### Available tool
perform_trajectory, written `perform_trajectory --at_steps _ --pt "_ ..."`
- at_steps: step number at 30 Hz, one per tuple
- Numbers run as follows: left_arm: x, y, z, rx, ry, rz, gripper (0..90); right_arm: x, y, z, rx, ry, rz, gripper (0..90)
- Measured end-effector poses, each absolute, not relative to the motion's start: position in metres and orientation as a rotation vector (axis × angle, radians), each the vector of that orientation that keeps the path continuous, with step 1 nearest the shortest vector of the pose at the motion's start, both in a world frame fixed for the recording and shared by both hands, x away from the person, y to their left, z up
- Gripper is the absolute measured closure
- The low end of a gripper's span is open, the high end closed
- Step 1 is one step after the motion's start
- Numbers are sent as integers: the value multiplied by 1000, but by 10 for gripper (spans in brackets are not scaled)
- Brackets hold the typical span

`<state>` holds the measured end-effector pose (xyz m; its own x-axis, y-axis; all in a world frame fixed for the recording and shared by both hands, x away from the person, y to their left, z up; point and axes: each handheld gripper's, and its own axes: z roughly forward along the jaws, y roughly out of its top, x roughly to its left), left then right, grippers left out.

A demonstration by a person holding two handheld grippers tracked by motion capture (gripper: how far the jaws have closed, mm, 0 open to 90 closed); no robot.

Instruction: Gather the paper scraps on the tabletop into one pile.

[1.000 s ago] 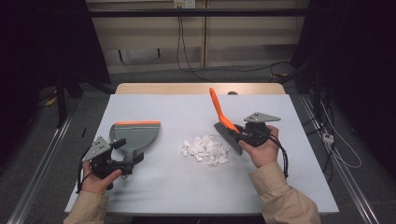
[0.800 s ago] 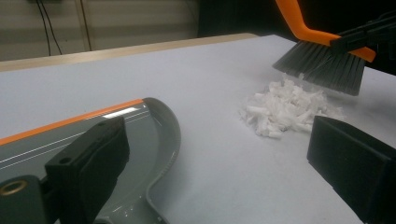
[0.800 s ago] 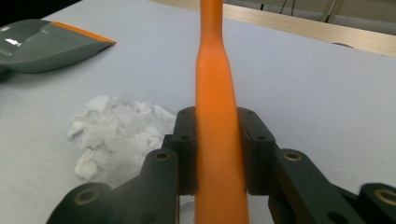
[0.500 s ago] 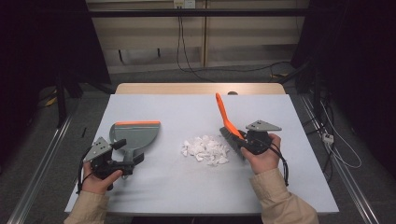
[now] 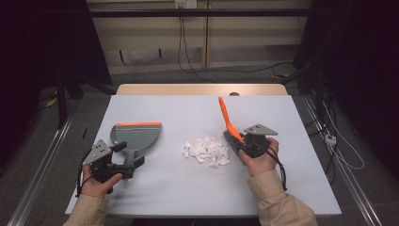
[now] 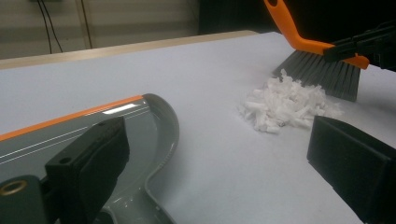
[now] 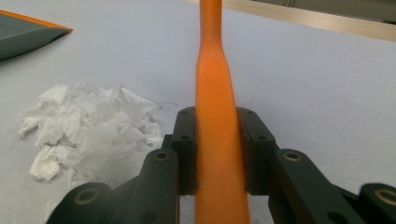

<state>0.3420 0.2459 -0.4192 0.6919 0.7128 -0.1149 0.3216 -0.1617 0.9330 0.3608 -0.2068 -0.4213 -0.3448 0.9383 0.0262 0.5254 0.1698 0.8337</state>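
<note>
A grey dustpan (image 5: 136,134) with an orange lip lies flat at the table's left. Its handle points toward my left gripper (image 5: 128,155), which is open, jaws wide apart (image 6: 219,140), with the handle low beside the left jaw. A pile of white paper scraps (image 5: 206,150) sits mid-table. My right gripper (image 5: 240,141) is shut on the orange handle of a brush (image 5: 228,120); in the right gripper view the handle (image 7: 215,93) rises between the pads. The grey bristles (image 6: 322,72) rest at the pile's (image 6: 285,102) right edge.
The pale grey table (image 5: 188,188) has a wooden strip along its far edge. Cables run on the floor behind and to the right. Dark stands and rails flank both sides of the table.
The right hand and brush have shifted slightly toward the near side, and the bristles now sit by the scrap pile. The left hand and dustpan have not moved.
</note>
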Motion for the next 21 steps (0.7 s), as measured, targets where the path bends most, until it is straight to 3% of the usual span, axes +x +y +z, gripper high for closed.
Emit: perform_trajectory --at_steps 21 --pt "331 260 -426 1808 908 449 55 380 -164 -424 1357 1950 1159 720"
